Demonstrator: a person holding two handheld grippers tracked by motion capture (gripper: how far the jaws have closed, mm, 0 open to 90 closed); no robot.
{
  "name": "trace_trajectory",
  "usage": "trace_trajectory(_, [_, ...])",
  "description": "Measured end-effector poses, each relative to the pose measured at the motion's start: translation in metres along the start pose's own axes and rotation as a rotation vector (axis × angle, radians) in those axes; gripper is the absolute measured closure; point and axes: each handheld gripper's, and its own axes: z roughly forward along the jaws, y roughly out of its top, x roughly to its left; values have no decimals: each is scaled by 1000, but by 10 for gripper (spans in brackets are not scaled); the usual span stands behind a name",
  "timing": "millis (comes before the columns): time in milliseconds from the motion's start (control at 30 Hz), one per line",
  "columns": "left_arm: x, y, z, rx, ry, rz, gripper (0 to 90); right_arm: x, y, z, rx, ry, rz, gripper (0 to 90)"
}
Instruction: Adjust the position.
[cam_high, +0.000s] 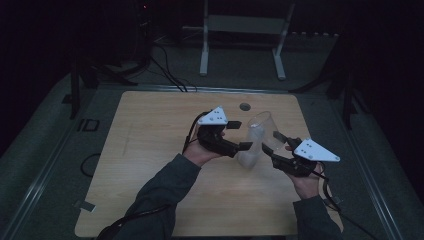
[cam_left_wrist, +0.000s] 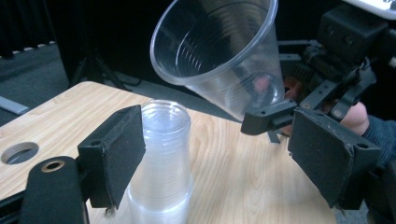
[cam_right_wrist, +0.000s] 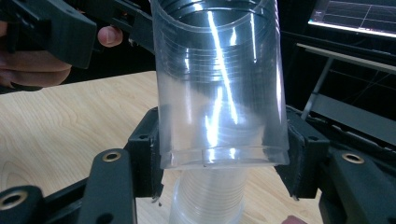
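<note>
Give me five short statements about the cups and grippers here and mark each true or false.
1. The right gripper grips a clear cup. True.
2. That cup stands upright on the table. False: it is held tilted in the air.
3. A stack of cups stands on the table between the left gripper's jaws. True.
4. The left gripper's pads clamp the stack. False: the far pad stands well clear of it.
5. The stack is dark blue. False: it is clear plastic.
</note>
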Motion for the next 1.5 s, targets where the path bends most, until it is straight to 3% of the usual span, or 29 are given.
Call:
trace_trajectory(600, [-3,6,15,-38,-68,-52,169,11,1,0,-58,6,3,418])
trace_trajectory(667, [-2,6,20,-56,-89,-78,169,12,1,0,-66,7,-1,418])
trace_trajectory(933, [-3,8,30,-86,-104,-111,153,14,1,0,-81,6,-5,417])
trace_trajectory(1133, [-2,10,37,-137,-127,-161,152,15,0,0,-78,11,-7,417])
trace_trajectory(1500, [0,6,35,-204,-108,-207,202,16,-1,2,-69,19,-11,415])
